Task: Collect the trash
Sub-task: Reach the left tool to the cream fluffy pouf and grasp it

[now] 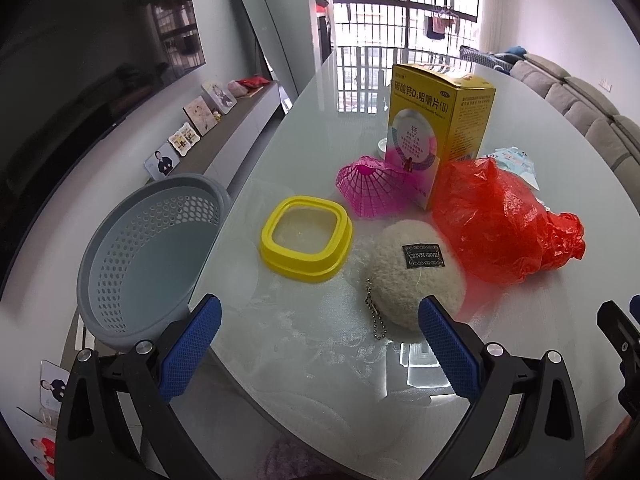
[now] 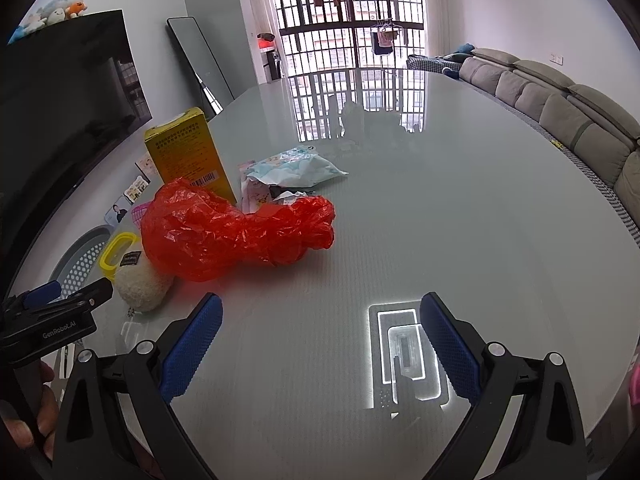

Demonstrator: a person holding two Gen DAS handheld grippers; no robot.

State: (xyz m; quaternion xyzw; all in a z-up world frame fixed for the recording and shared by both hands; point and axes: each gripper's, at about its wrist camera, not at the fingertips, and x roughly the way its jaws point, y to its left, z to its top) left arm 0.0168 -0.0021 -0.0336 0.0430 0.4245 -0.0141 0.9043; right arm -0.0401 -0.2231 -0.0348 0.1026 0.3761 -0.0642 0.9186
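We held 2 grippers above a glossy table (image 2: 440, 200). The left gripper (image 1: 320, 336) had its jaws spread wide and gripped nothing; its blue pads (image 1: 192, 344) hung over the near table edge, with the right-hand pad just in front of a fuzzy white ball (image 1: 416, 268). The right gripper (image 2: 322, 338) was likewise spread and empty, over bare table.

The trash lay in 1 cluster:
- a red plastic bag (image 2: 236, 232), crumpled, just right of the white ball
- a yellow box (image 1: 440, 132), upright, behind the bag
- a pink mesh piece (image 1: 372, 188), against the foot of the box
- a yellow square lid (image 1: 306, 236), flat, left of the ball
- a pale blue wrapper (image 2: 296, 168), behind the bag

A grey perforated basket (image 1: 152, 256) sat tilted at the left table edge, just beside the lid and empty
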